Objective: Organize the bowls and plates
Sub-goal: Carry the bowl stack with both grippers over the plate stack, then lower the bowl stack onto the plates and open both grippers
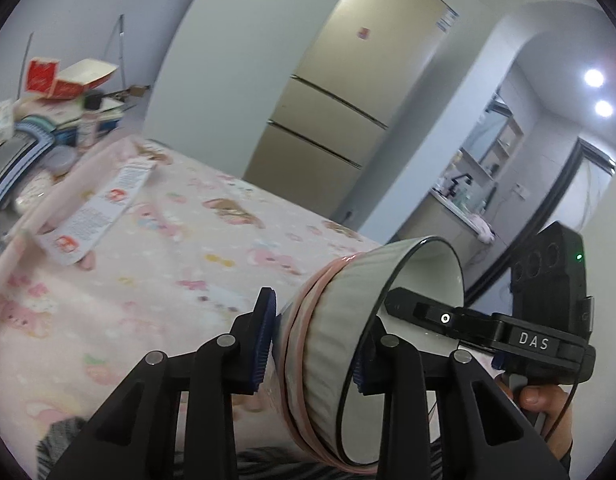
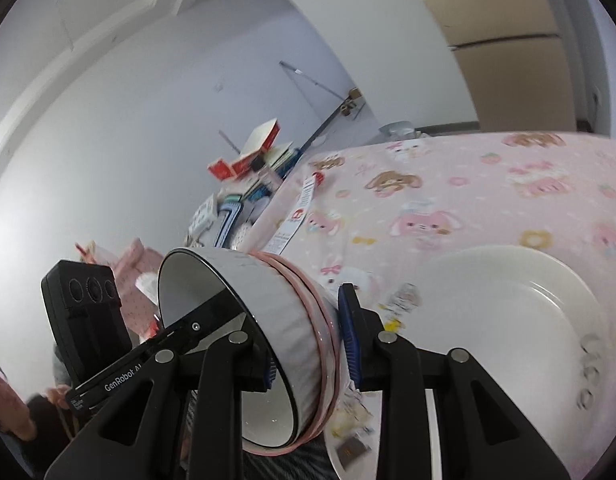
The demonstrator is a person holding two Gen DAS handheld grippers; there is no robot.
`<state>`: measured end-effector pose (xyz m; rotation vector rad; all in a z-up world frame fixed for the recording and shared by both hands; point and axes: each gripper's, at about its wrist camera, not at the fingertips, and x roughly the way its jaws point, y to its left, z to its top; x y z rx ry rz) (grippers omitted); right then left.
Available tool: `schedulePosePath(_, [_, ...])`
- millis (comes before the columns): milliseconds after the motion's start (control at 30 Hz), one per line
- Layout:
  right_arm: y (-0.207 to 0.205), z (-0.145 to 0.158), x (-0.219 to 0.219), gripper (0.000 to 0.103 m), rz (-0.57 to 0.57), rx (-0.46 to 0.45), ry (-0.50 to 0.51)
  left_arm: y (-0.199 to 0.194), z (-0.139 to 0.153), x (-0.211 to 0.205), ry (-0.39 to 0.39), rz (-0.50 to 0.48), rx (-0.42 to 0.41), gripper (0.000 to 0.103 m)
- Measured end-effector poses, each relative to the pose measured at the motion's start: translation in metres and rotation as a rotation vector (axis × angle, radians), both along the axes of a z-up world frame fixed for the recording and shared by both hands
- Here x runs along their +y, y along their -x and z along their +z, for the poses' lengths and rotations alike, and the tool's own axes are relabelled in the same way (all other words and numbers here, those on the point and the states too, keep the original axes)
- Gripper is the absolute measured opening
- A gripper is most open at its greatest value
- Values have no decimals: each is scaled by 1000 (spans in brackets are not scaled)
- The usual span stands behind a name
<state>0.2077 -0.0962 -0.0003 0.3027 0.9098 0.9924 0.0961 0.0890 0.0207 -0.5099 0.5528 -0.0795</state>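
A stack of nested bowls (image 1: 340,344), grey-ribbed on the outside with pink rims beneath, is tipped on its side above the pink cartoon tablecloth (image 1: 156,248). My left gripper (image 1: 312,344) is shut on its wall, one finger inside and one outside. My right gripper (image 2: 312,356) is shut on the same bowls (image 2: 284,320) from the other side; it shows in the left wrist view (image 1: 484,332) reaching into the bowl. A white plate (image 2: 504,304) lies on the cloth to the right of the bowls.
A printed leaflet (image 1: 96,212) lies on the cloth at the left. A pile of boxes and books (image 1: 56,96) stands beyond the table's left edge. A beige fridge (image 1: 344,76) stands behind. Small wrapped items (image 2: 404,300) lie by the plate.
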Motion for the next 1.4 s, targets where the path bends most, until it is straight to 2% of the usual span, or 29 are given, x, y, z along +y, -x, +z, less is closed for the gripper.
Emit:
schedulePosePath(233, [-2,-4,-55,27,-70,20,-14,-16,-1,-49,-6,-87,17,32])
schedulePosePath(433, [-9,-22,-83,27,-103,63,-24,-28,-9,-71,-27,-123,63,32])
schedulePosePath(867, [-26,-41,-95,27,-116,168,-51,-46,-12,-83,-57,-148,111,30])
schedulePosePath(967, [-31,-43,-94,26,-119,192,-43,-50,-12,-84,-72,-156,120,29])
schedulePosePath(1033, [-34,-44,-93,26,-125,205,-33,-53,-13,-87,-111,-162,126,27])
schedulePosePath(1133, [-36,-42,-88,24,-129,176,10,-60,-20,-88,-142,-155,159,26])
schedulePosePath(1233, [-35,-38,-82,24,-127,130,51,-62,-26,-82,-114,-160,163,26])
schedulePosePath(1400, [-27,-28,-68,24,-107,-17,165,-65,-31,-77,-112,-176,150,27])
